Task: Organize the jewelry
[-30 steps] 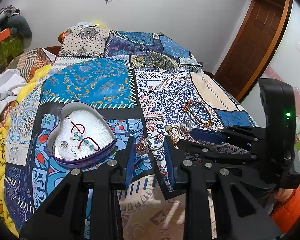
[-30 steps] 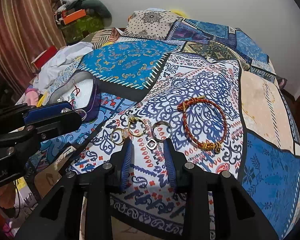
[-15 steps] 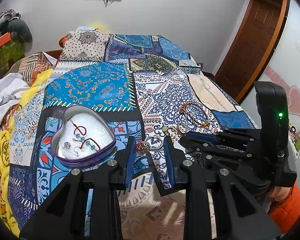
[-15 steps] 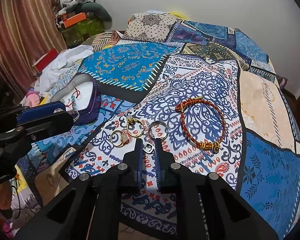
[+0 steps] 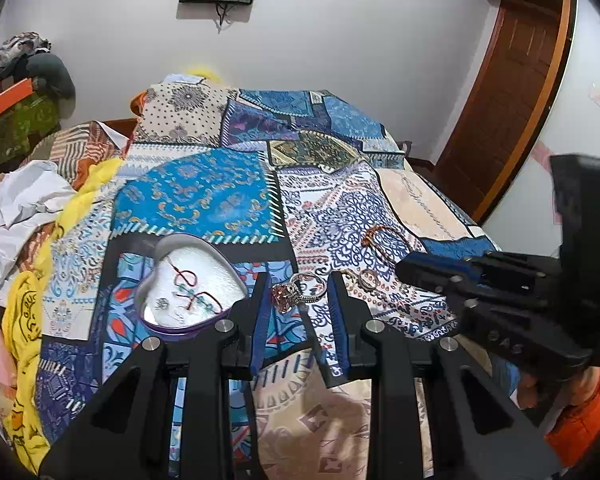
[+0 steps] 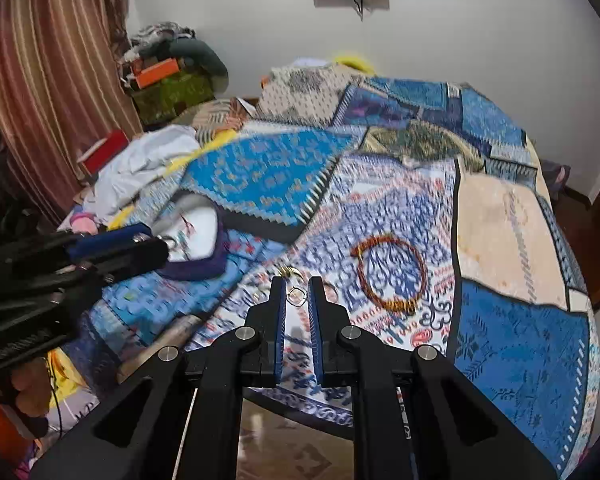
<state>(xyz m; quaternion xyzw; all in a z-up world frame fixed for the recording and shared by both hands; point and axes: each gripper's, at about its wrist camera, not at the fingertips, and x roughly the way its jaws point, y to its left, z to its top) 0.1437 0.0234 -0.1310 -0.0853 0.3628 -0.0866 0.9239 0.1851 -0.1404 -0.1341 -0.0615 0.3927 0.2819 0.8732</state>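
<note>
Two tongs are catalogued over a patchwork bedspread [image 5: 228, 196]. Right tongs [image 6: 297, 294]: pressed together on a small silver ring [image 6: 296, 295], which is pinched at the tips and appears lifted clear of the cloth, though motion blur leaves the gap uncertain. Left tongs [image 5: 296, 300]: partly spread, nothing pinched; a stone-set silver ring [image 5: 296, 294] lies on the bedspread in line between the tips.

Destination, judged: a heart-shaped tin [image 5: 188, 284] lined in white, already holding red-cord pieces and small items. From the right tongs it lies to the left and slightly farther off, partly hidden behind the left tongs' body in the right wrist view. The left tongs are the nearer to it, the tin being just beside their left finger.

Remaining on the bedspread: a red-and-gold cord bracelet [image 6: 390, 272], lying flat to the right of the held ring, and gold rings [image 6: 288, 270] just beyond the tips.

Room: the path to the tin crosses open cloth, but the left tongs stand in that lane. The bed's near edge falls away directly beneath both tongs.
</note>
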